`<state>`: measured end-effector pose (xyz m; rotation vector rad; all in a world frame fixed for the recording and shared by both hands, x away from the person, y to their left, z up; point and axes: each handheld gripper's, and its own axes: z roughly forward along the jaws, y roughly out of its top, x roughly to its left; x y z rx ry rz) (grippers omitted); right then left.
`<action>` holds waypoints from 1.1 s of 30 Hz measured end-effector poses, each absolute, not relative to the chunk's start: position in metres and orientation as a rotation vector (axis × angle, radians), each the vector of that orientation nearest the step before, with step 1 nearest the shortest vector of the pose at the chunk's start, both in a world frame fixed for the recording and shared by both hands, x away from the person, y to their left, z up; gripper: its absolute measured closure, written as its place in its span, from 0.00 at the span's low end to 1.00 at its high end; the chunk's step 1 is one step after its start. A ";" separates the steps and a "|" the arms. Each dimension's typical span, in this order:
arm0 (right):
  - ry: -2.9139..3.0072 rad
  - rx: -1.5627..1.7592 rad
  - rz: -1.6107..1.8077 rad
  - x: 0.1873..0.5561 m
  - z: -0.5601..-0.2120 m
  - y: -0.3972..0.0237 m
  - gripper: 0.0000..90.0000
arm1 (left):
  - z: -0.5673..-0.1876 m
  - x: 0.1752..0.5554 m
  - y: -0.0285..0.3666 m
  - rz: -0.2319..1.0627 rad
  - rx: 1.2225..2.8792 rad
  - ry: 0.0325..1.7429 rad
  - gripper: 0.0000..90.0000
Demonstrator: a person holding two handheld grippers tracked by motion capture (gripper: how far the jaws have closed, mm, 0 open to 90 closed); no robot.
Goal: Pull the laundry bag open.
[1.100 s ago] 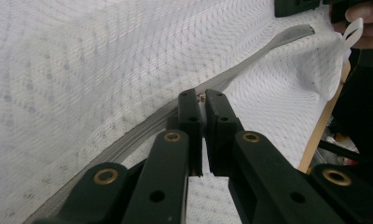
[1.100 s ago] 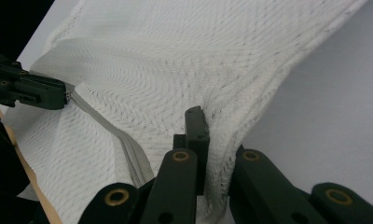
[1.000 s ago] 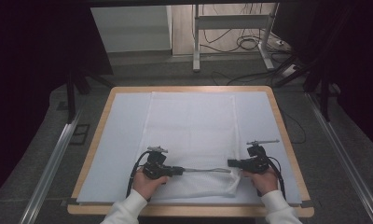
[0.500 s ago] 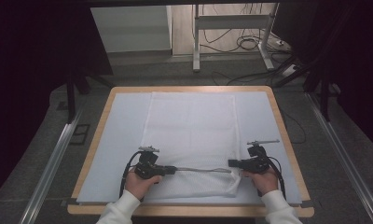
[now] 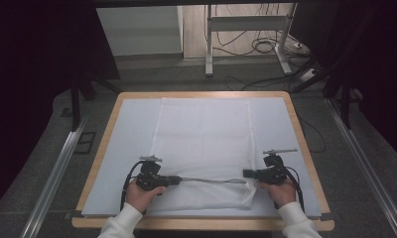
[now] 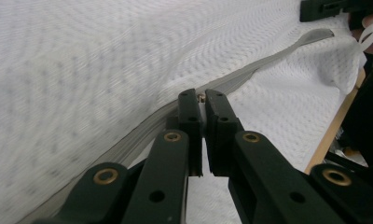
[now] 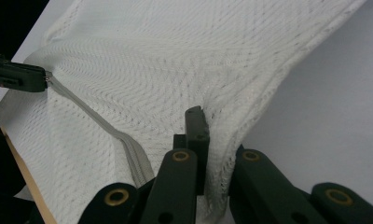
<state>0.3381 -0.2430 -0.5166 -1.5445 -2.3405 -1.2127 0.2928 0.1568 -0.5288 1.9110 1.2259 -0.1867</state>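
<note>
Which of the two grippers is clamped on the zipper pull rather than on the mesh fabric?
The left gripper: it pinches the zipper pull, while the right gripper grips the mesh bag.

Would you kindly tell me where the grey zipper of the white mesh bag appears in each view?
High view: the grey zipper runs level between both hand-held grippers, near the table's front edge.
Left gripper view: it crosses diagonally from lower left to upper right.
Right gripper view: it slants from upper left to bottom centre.
Shared landmark: the white mesh bag.

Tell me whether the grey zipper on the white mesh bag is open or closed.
Cannot tell fully: the grey zipper lies taut between both grippers, with its teeth too blurred to judge.
</note>
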 end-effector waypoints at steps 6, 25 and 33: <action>-2.342 -1.546 -1.213 0.338 -0.517 -0.243 0.98 | -0.528 0.291 0.165 -0.183 1.901 1.236 0.97; -2.342 -1.543 -1.214 0.338 -0.517 -0.243 0.98 | -0.526 0.288 0.181 -0.181 1.877 1.245 0.97; -2.344 -1.550 -1.212 0.338 -0.517 -0.244 0.98 | -0.526 0.285 0.191 -0.172 1.866 1.257 0.97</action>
